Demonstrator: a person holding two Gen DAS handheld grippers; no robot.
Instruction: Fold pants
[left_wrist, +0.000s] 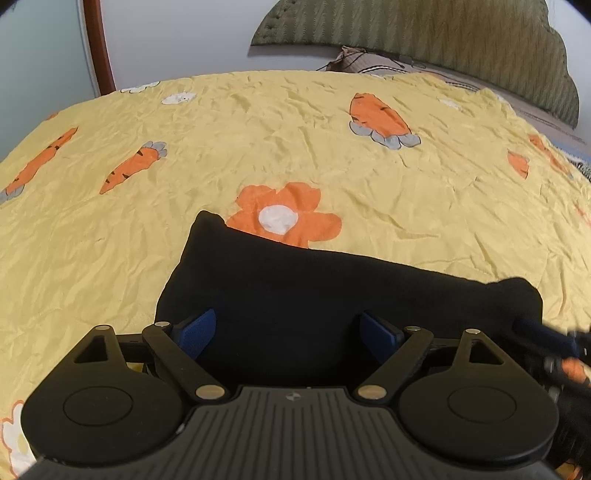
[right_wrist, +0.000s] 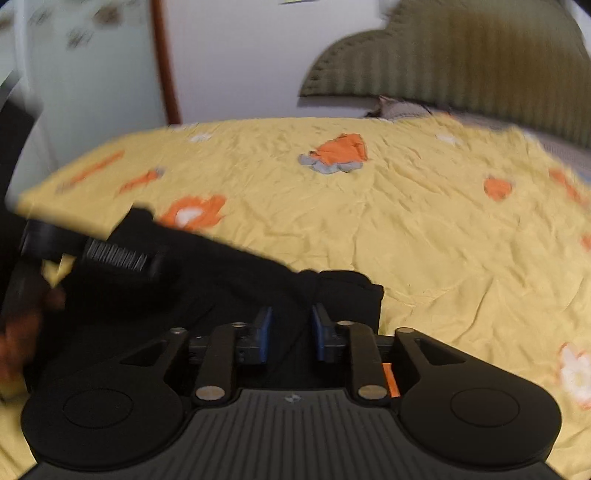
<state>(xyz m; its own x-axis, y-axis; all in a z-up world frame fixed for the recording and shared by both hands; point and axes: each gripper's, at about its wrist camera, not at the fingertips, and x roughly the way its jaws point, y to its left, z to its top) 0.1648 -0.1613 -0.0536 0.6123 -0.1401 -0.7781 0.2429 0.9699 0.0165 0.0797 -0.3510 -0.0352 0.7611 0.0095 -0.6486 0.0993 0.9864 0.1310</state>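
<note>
The black pants (left_wrist: 314, 280) lie as a folded, roughly rectangular bundle on the yellow bedspread (left_wrist: 258, 122). My left gripper (left_wrist: 288, 332) hovers over the near edge of the bundle, its blue pads (left_wrist: 195, 332) wide apart and gripping nothing. My right gripper (right_wrist: 291, 332) is over the right end of the pants (right_wrist: 221, 280). Its blue pads (right_wrist: 264, 332) are a narrow gap apart, with only dark cloth visible behind the gap. The left gripper (right_wrist: 110, 254) shows blurred at the left of the right wrist view. The right gripper (left_wrist: 546, 343) is blurred at the right edge of the left wrist view.
The bedspread (right_wrist: 443, 240) is printed with orange carrots and flowers and spreads wide beyond and to the right of the pants. A green quilted headboard (left_wrist: 443, 33) and a pillow (left_wrist: 362, 59) are at the far end. A wooden door frame (left_wrist: 98, 44) stands at the far left.
</note>
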